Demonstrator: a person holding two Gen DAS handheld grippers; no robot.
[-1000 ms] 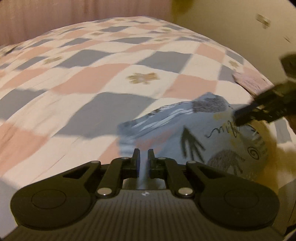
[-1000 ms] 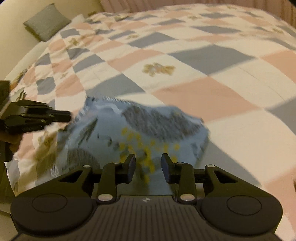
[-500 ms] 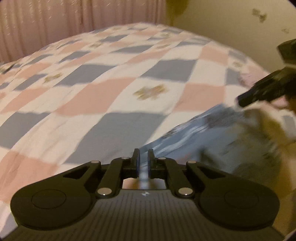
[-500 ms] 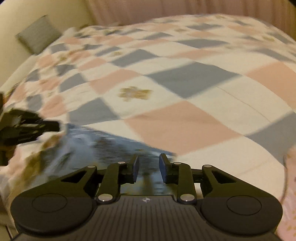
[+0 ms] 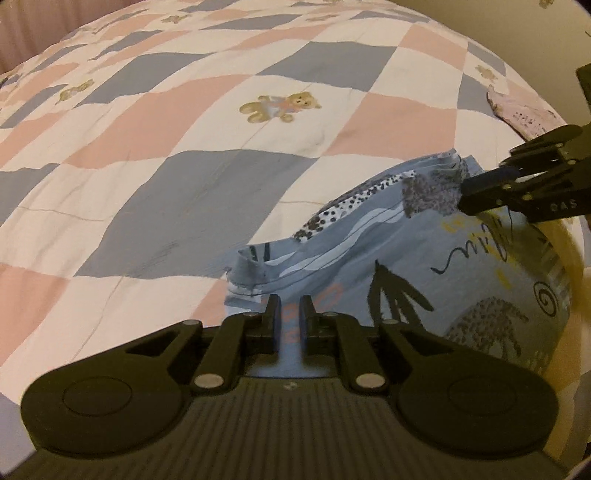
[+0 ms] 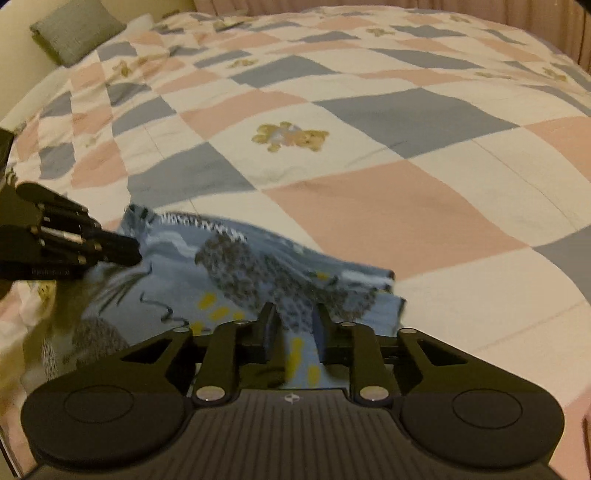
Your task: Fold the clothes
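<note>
A blue printed garment with dark animal shapes, black scribbles and yellow marks lies on the checked quilt near the bed's edge. My left gripper is shut on its left edge, with blue cloth showing between the fingers. In the same view my right gripper comes in from the right, tips on the garment's far right corner. The right wrist view shows the garment spread out in front, my right gripper shut on the cloth, and my left gripper at the left corner.
The quilt has pink, grey-blue and white squares, with a teddy bear print beyond the garment. A pink cloth lies at the bed's right edge. A grey cushion sits at the far left corner, by a wall.
Half a second ago both grippers were tilted up with the garment blurred in motion. It has now come back down and lies spread on the quilt, still held at both ends.
</note>
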